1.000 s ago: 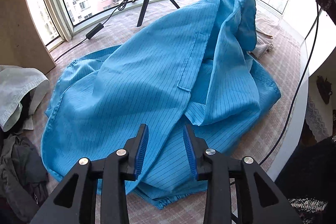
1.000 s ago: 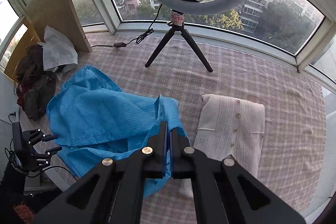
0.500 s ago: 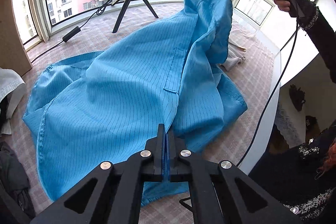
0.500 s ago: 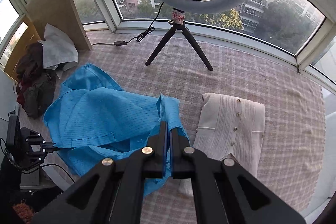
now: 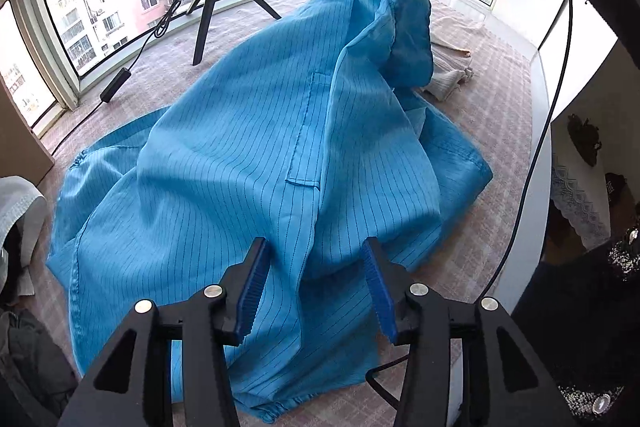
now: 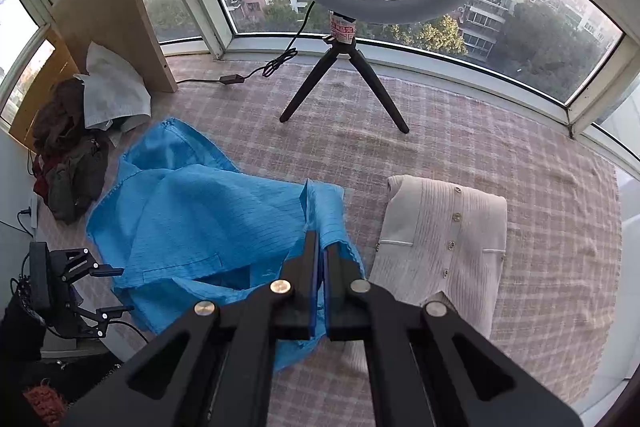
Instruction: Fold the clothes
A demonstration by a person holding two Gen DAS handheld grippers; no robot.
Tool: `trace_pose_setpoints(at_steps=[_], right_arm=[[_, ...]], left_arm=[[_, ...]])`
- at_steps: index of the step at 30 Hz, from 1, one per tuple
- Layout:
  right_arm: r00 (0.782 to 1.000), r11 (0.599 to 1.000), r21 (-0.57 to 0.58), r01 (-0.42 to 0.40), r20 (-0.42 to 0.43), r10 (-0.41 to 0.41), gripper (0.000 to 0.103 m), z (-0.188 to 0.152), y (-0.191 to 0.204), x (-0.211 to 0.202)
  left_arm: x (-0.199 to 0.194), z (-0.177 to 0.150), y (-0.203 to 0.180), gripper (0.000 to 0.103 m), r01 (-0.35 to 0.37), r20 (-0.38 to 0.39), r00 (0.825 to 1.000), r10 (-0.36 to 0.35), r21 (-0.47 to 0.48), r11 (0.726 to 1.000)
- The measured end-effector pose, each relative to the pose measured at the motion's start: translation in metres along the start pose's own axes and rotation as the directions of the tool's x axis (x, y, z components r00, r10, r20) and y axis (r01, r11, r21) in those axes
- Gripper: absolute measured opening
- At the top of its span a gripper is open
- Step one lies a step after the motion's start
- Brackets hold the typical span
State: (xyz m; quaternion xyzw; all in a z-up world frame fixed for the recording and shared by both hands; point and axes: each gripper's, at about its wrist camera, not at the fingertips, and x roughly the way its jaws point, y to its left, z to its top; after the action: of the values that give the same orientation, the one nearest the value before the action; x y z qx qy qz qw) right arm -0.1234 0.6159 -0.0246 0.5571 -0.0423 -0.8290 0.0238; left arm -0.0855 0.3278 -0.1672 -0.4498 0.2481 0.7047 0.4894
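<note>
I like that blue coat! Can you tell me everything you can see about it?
The blue coat is thin, smooth cloth with fine dark stripes and a sewn-on pocket. It lies crumpled on the checked cover, beside a folded cream cardigan. The right gripper is shut on one corner and holds it up. The left gripper is opening, pads clear of the cloth.

The right gripper (image 6: 320, 259) is pinching a lifted fold of the blue striped garment (image 6: 192, 223), its jaws pressed together on the cloth. The garment is spreading toward nine o'clock over the checked cloth surface (image 6: 460, 131). At three o'clock a folded cream cardigan (image 6: 444, 243) is lying flat. At twelve o'clock a ring light on a tripod (image 6: 344, 75) is standing. At nine o'clock the left gripper (image 6: 104, 291) is opening its jaws beside the garment's edge. At ten o'clock a clothes pile (image 6: 76, 147) is sitting.
</note>
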Motion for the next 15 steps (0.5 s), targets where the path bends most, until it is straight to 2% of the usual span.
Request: trace_pose_setpoints(at_steps=[1, 3, 4, 7, 10, 13, 15], right_arm=[[1.000, 1.000, -0.001, 0.000, 0.000, 0.000, 0.002, 0.000, 0.000, 0.000], [1.000, 1.000, -0.002, -0.001, 0.001, 0.001, 0.002, -0.001, 0.001, -0.001], [1.000, 1.000, -0.003, -0.001, 0.002, 0.001, 0.002, -0.001, 0.001, -0.002], [1.000, 1.000, 0.008, -0.004, 0.007, 0.003, 0.002, -0.003, -0.002, -0.005], [1.000, 1.000, 0.026, -0.001, 0.018, 0.000, 0.002, -0.006, -0.007, -0.011], [0.999, 0.999, 0.048, 0.004, 0.044, -0.006, 0.002, -0.008, -0.010, -0.022], [0.996, 0.999, 0.050, 0.010, 0.086, -0.014, 0.002, -0.004, -0.008, -0.035]], left_arm=[[0.005, 0.000, -0.001, 0.041, -0.002, -0.008, 1.000, 0.002, 0.014, 1.000], [0.016, 0.001, -0.001, 0.009, -0.024, -0.029, 0.999, 0.024, 0.024, 0.999], [0.021, 0.001, 0.003, 0.000, -0.019, -0.047, 0.999, 0.019, 0.004, 1.000], [0.015, 0.001, 0.008, 0.000, 0.014, -0.025, 1.000, -0.015, -0.023, 1.000], [-0.008, 0.002, 0.011, 0.000, -0.003, 0.020, 1.000, 0.004, -0.039, 0.999], [-0.044, 0.009, 0.022, 0.000, -0.075, 0.078, 0.994, 0.081, -0.077, 0.994], [-0.078, 0.021, 0.037, 0.000, -0.144, 0.133, 0.979, 0.158, -0.106, 0.984]])
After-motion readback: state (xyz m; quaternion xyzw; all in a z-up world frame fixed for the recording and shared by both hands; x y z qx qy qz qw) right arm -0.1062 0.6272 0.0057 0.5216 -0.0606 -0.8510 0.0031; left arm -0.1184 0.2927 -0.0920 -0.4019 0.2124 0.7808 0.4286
